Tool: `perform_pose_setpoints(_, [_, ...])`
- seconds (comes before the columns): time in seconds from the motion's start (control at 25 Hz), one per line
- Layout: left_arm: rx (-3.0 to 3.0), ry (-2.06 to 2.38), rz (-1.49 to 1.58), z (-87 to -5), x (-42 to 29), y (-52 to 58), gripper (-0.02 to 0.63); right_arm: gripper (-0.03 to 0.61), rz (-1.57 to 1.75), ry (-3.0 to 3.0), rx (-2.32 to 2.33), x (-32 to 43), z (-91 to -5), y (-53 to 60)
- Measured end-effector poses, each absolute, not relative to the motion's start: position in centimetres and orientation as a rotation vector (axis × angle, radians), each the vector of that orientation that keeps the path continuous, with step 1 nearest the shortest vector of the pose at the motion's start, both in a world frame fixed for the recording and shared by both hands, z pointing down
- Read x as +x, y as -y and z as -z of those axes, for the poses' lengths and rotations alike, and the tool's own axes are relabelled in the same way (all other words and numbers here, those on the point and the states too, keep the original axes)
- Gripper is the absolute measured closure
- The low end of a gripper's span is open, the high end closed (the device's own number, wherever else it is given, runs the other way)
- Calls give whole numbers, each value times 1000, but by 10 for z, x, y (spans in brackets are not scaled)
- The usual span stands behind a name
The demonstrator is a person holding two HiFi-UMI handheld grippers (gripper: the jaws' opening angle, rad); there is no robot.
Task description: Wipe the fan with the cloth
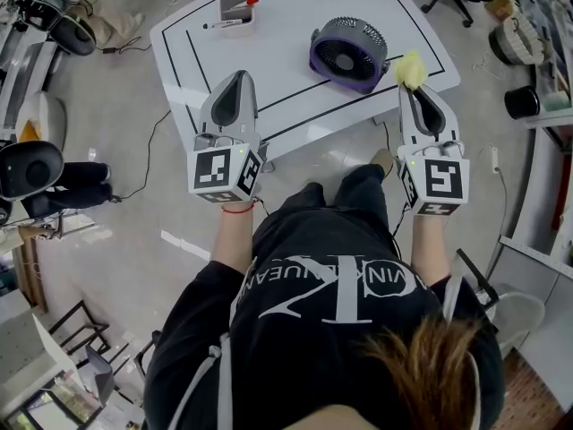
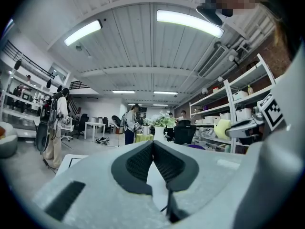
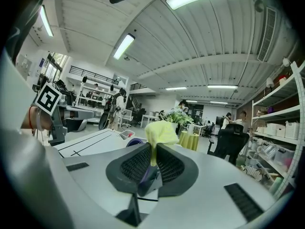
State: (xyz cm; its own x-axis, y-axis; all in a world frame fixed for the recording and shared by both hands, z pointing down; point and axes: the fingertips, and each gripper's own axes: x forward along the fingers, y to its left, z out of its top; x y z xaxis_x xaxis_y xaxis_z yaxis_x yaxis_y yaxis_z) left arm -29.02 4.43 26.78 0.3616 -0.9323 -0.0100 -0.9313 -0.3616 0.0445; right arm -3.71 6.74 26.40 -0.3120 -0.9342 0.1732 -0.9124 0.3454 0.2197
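Near the tabletop's [image 1: 286,25] near edge, toward its right corner, lies one purple-and-grey fan [image 1: 349,54], grille up. Over that corner hangs the one yellow cloth [image 1: 411,68], just beside the fan and pinched between the pads of the right gripper [image 3: 153,149]. The left gripper [image 2: 153,144] hovers over the near edge's left part, fingers pressed together on nothing. By the far left corner stands one grey container [image 1: 235,9] holding one red-capped pen [image 1: 248,3]; one black marker [image 1: 213,25] lies beside it.
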Motion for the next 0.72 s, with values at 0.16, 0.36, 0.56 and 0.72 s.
perform_pose_setpoints(0.16, [2563,1762,47,-269,-291,-44,603,539,112,2341,1657,-35,-266,-66])
perform_pose_setpoints(0.36, [2561,1767,43,-270,-293,-44,603,540,109,2339,1657,-36,-268,-64])
perform_pose_setpoints(0.56, [2561,1770,41,-269,-293,-44,603,540,109,2344,1658,-36,-269,-63])
perform_pose_setpoints(0.72, [2561,1771,39,-269,-293,-45,603,540,106,2343,1657,-35,-270,-64])
